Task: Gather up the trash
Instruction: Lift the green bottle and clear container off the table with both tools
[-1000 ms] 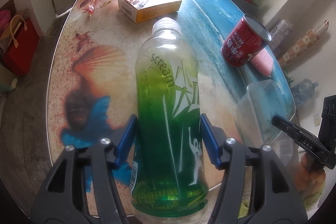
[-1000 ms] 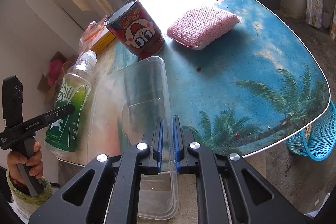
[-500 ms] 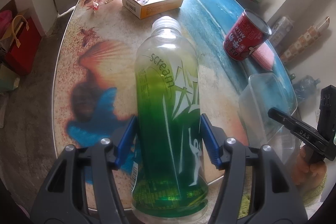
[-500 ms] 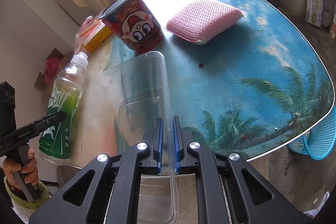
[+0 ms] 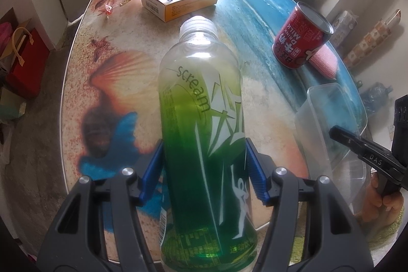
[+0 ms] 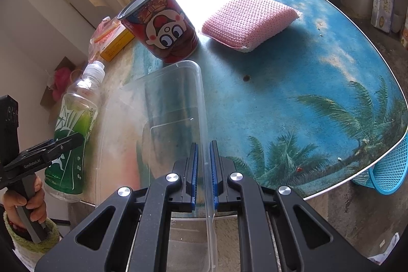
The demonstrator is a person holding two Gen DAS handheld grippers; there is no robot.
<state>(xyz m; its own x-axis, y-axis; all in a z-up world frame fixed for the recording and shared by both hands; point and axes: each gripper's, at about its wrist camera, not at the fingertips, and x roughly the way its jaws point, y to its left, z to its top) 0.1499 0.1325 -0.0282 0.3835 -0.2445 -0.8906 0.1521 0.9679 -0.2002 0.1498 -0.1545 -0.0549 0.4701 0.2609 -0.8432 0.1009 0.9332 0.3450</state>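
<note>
My left hand-held gripper (image 5: 204, 167) is clamped on the bottle (image 5: 201, 124): clear plastic, capped, green "scream" label, held above the counter (image 5: 122, 47) edge. My right hand-held gripper (image 6: 204, 170) pinches the clear container (image 6: 163, 103) wall.

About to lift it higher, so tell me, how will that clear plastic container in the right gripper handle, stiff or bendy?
Probably bendy: the clear plastic container looks thin-walled, and the right gripper pinches only one rim, so it may flex or sag. Likely light, since it appears empty. The smooth plastic could slip between the pads.
</note>
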